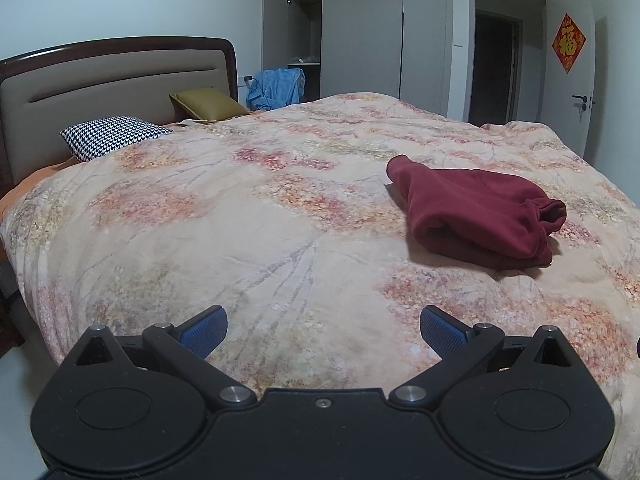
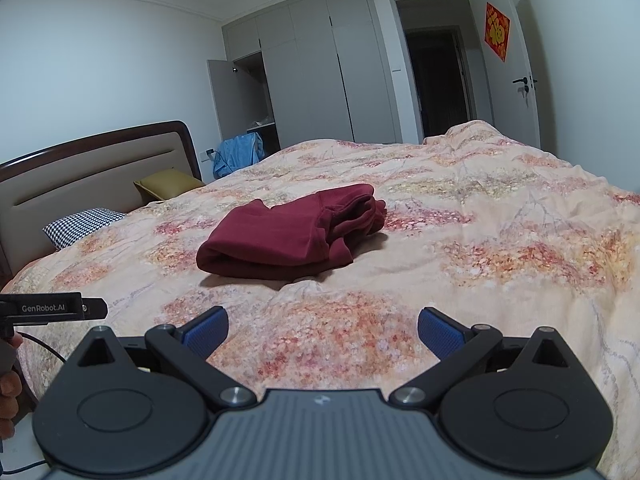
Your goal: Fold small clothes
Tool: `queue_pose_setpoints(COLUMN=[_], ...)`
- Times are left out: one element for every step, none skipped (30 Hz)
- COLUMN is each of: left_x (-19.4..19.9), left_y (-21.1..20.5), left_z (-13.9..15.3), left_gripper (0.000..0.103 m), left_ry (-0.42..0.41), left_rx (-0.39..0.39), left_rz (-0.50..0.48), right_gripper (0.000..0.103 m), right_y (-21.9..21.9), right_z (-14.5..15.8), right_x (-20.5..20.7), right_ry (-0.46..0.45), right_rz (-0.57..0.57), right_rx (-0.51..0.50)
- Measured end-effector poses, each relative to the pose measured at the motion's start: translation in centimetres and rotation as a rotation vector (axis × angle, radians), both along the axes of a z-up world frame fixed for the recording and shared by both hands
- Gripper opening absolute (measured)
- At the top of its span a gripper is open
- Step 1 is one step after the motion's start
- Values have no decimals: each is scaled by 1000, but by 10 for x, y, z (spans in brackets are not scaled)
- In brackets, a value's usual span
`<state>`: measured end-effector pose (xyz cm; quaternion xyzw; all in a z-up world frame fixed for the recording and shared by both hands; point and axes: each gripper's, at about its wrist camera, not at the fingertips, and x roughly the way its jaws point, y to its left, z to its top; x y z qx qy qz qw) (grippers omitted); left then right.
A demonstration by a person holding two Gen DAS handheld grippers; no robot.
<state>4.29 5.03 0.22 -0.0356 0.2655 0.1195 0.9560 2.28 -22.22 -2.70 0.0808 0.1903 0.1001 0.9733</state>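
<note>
A dark red garment [image 1: 476, 216] lies folded in a thick bundle on the floral bed cover [image 1: 240, 216]. In the left wrist view it is ahead and to the right. In the right wrist view the garment [image 2: 288, 236] lies ahead, slightly left of centre. My left gripper [image 1: 323, 332] is open and empty, held low over the near edge of the bed. My right gripper [image 2: 323, 332] is open and empty too, well short of the garment. The left gripper's body [image 2: 52, 308] shows at the left edge of the right wrist view.
A houndstooth pillow [image 1: 112, 136] and an olive pillow [image 1: 208, 106] lie by the headboard [image 1: 100, 80]. Blue clothing [image 1: 276, 88] hangs beyond the bed. A wardrobe [image 2: 312, 72] with one open door and a dark doorway [image 2: 436, 76] are behind.
</note>
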Motion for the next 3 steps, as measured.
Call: queue_pose_setpoints(left_x=[0,0,0], left_y=[0,0,0], left_z=[0,0,-1], left_gripper=[102,102,102], left_ry=[0,1,4], left_rx=[0,0,-1], left_rz=[0,-1,-3], right_gripper=[103,103,103], right_y=[0,0,0], right_z=[0,-1,-1], right_x=[0,1,1], right_ry=[1,2,3], right_rz=[0,-1,-1], right_rx=[0,1,2])
